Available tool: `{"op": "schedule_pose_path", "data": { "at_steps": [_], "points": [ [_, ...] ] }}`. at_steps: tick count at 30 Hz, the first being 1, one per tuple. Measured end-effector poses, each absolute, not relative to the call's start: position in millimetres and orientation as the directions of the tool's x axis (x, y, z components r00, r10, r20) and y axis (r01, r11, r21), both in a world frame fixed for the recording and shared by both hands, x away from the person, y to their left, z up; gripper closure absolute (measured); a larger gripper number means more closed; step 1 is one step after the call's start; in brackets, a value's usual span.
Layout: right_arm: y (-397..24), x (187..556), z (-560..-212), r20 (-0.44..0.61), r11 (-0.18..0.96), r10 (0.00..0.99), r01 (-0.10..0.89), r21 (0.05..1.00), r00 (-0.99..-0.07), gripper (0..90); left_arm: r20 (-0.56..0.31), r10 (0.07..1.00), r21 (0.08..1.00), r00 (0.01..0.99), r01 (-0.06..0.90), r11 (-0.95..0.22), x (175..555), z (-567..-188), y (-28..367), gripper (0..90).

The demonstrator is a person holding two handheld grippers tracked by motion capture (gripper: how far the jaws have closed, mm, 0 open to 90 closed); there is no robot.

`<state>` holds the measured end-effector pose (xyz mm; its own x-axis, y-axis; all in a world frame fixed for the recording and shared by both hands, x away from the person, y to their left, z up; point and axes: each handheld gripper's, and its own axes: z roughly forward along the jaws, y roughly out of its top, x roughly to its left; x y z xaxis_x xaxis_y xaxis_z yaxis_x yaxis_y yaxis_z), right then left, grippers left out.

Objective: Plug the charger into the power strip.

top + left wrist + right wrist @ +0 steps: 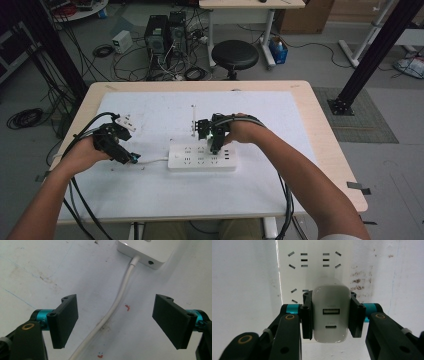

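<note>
At the centre of the right gripper view, the right gripper (331,315) clamps a glossy white plastic USB charger block (331,312) directly over the flat white plastic power strip (314,270). The left gripper (115,320) hangs with jaws apart astride the strip's white cable (120,300), gripping nothing. The plugging-in step seems underway; next, the prongs must meet the slots before pressing down.

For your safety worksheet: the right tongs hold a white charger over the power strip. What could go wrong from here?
1. The charger is gripped only by its sides, so it might tilt and miss the sockets.
2. The power strip lies loose on the table; pushing down could slide it.
3. The left tongs stand open over the cable, not holding it.
</note>
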<state>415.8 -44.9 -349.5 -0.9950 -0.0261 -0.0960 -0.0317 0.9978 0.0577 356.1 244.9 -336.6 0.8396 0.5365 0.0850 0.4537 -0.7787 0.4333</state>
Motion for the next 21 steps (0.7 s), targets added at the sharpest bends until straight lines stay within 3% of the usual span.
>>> {"op": "schedule_pose_path", "data": {
  "at_steps": [10,13,16,21],
  "points": [
    [-43.7,410.7,-350.6,-0.128,0.998,-0.040,-0.047,0.050,-0.991,62.3,0.074,0.543,0.444,0.837,0.460,-0.769,355.4,-338.6,244.4,20.8],
    [-40.5,405.8,-359.1,-0.153,0.999,-0.047,-0.048,0.005,-0.987,62.2,0.074,0.534,0.438,0.842,0.454,-0.776,356.1,-339.1,244.4,20.8],
    [-44.9,411.1,-359.1,-0.122,0.999,-0.009,-0.014,0.042,-0.993,62.3,0.072,0.538,0.437,0.840,0.459,-0.774,356.6,-341.1,245.2,20.7],
    [-42.7,414.3,-359.1,-0.106,0.999,-0.014,-0.017,0.028,-0.994,62.1,0.062,0.543,0.439,0.838,0.465,-0.769,357.9,-344.4,246.3,20.8]
  ]
}}
